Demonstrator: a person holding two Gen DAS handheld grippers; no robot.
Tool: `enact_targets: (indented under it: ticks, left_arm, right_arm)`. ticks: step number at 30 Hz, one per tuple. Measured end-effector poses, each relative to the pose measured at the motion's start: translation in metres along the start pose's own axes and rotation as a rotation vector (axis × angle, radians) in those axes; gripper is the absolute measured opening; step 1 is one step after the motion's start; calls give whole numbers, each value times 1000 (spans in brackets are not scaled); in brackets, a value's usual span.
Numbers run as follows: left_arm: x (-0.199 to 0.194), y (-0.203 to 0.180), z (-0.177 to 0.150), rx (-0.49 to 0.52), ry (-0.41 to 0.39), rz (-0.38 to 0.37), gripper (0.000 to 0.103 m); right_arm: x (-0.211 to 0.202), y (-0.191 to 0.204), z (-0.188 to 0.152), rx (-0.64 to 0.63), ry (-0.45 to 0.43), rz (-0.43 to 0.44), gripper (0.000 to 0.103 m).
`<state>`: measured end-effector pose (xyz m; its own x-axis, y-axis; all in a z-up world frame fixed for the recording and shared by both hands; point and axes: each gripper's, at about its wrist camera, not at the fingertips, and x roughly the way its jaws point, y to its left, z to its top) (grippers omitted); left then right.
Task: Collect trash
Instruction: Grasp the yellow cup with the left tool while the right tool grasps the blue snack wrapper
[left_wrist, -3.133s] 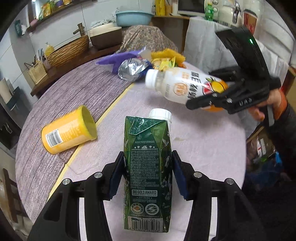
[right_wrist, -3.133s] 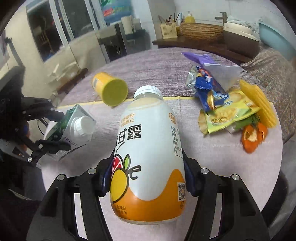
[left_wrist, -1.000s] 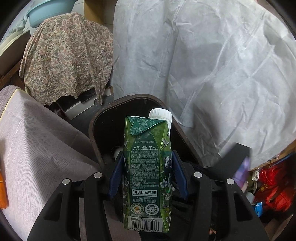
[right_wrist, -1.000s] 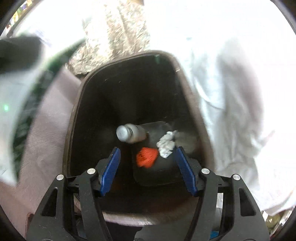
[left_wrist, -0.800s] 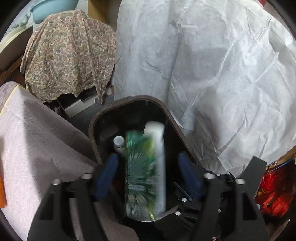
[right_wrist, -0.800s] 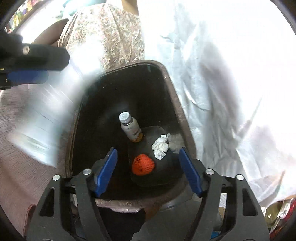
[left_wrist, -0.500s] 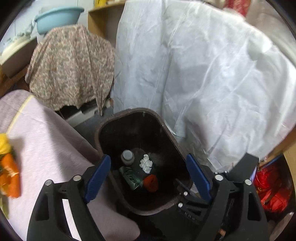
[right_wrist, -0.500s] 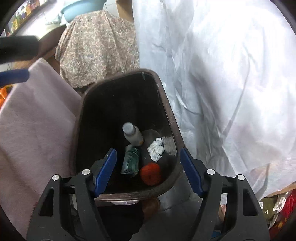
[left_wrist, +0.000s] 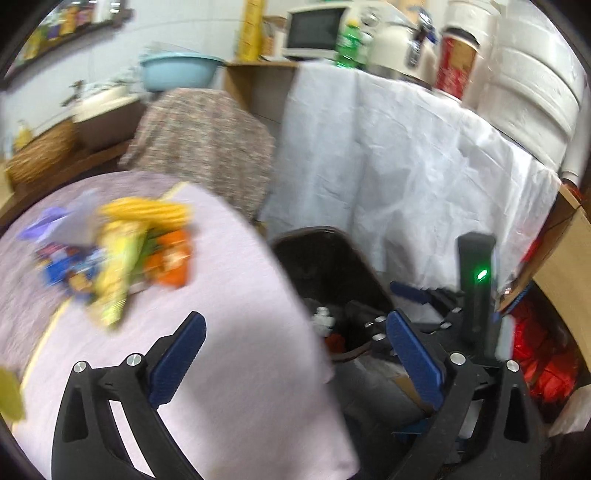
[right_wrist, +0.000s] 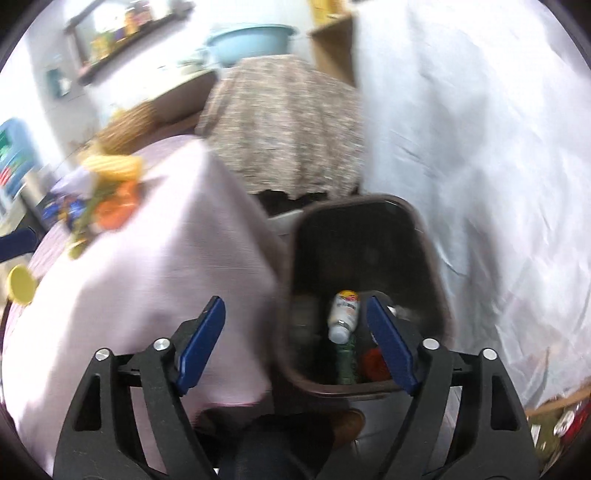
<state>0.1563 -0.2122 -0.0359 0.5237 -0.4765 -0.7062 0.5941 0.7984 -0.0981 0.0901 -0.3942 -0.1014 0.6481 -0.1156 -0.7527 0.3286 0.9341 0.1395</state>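
**A:** What does the left wrist view give?

**B:** The left gripper (left_wrist: 293, 325) has its jaws spread wide and opening, nothing between the blue pads. Under it lies the round table (left_wrist: 236, 332) in a pale lilac cloth. Up and to the left, a blurred heap of snack wrappers (left_wrist: 114, 251), yellow, orange and blue, rests on that cloth. Just beside the table's edge stands the dark brown plastic trash bin (left_wrist: 332, 243), with something white and something red dimly visible inside. The right gripper (left_wrist: 436, 295) shows at the right, over the bin's far side; a green light glows on its black body.

**A:** And the right wrist view?

**B:** There the right gripper (right_wrist: 295, 314) is also wide and opening, empty. The trash bin (right_wrist: 436, 280) sits below it, hard against the table (right_wrist: 147, 295). Inside lie a white plastic bottle with an orange-and-yellow label (right_wrist: 343, 314), a green carton (right_wrist: 345, 360) under it and a red-orange lump (right_wrist: 373, 363) beside that. The wrappers (right_wrist: 107, 192) lie on the table's far part, and a yellow round can (right_wrist: 22, 284) near its left edge.

**A:** Behind the bin?

**B:** A white crinkled sheet (right_wrist: 480, 147) and a floral brown cloth (right_wrist: 288, 122).
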Motion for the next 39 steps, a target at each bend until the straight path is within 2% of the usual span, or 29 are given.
enact_targets:
  ticks: [6, 8, 13, 16, 20, 24, 28, 32, 35, 39]
  left_arm:
    - [-45, 62, -31, -104, -53, 136, 97]
    - [-57, 79, -43, -122, -57, 159, 97]
    - [-87, 125, -73, -99, -55, 246, 97]
    - [-101, 153, -87, -35, -39, 295, 97]
    - [-113, 184, -96, 132, -17, 384, 98]
    - [-114, 221, -96, 262, 73, 417, 97]
    - [-109, 243, -96, 404, 157, 350, 97]
    - [-89, 259, -99, 563, 294, 372, 95]
    - [-80, 269, -94, 587, 350, 329, 93]
    - [-62, 270, -95, 651, 418, 315, 93]
  right_arm:
    - [-13, 69, 14, -127, 5, 123, 82]
    - [-15, 90, 16, -172, 10, 168, 82]
    - [-17, 138, 16, -274, 38, 258, 82]
    - [-18, 155, 16, -300, 47, 284, 82]
    - [-17, 168, 12, -312, 62, 294, 82]
    - [-11, 176, 9, -313, 83, 295, 82]
    - [-10, 175, 7, -314, 97, 293, 82]
    - [-8, 176, 8, -301, 108, 300, 82]
    - [-5, 178, 8, -298, 119, 298, 82]
    - [-4, 184, 10, -309, 122, 295, 82]
